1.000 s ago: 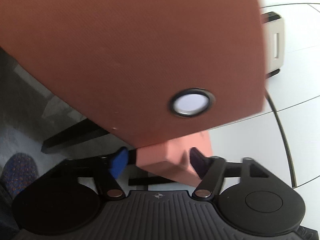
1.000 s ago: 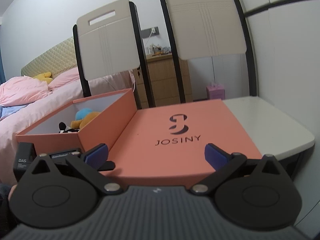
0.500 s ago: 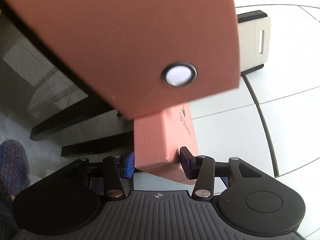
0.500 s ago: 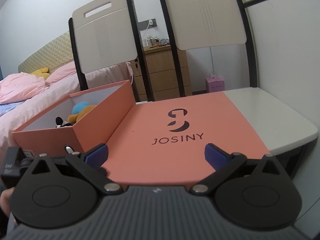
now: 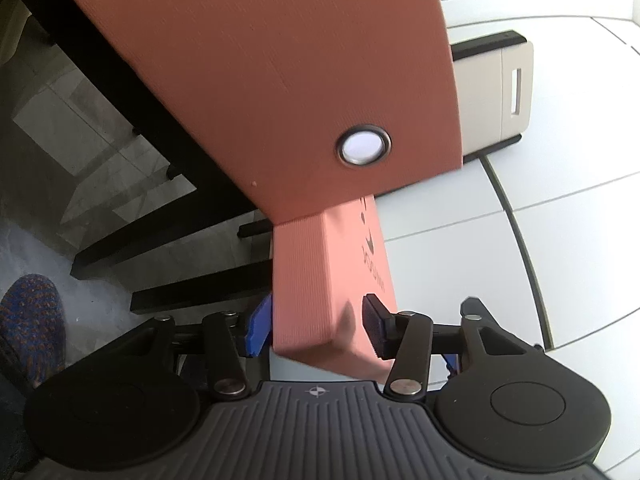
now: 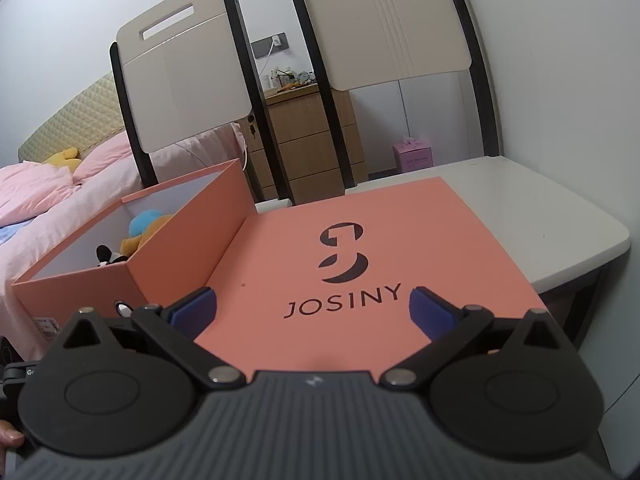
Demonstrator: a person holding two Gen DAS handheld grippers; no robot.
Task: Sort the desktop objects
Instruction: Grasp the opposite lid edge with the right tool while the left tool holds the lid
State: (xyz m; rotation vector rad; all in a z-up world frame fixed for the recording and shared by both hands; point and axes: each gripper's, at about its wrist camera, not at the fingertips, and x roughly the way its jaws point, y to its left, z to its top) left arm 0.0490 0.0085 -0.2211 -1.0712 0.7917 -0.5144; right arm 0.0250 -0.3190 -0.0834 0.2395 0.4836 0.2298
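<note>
While your left gripper (image 5: pixel 316 330) straddles the corner of the flat salmon-pink cardboard lid printed JOSINY (image 5: pixel 320 280), its blue pads sit against the lid's rim on either side, jaws clamped on it. That lid (image 6: pixel 360 264) lies flat on the pale grey-white tabletop (image 6: pixel 540 216), directly beside the open salmon-pink cardboard box (image 6: pixel 180 248), whose wall with a metal-ringed vent hole (image 5: pixel 363 149) fills the left wrist view. Inside the box you can see a blue-and-orange plush toy (image 6: pixel 138 232) and a black-and-white plush toy (image 6: pixel 110 256). Your right gripper (image 6: pixel 312 312) hangs over the lid's near edge, jaws wide apart, gripping nothing. Two cream-backed chairs (image 6: pixel 184 80) stand behind the table.
</note>
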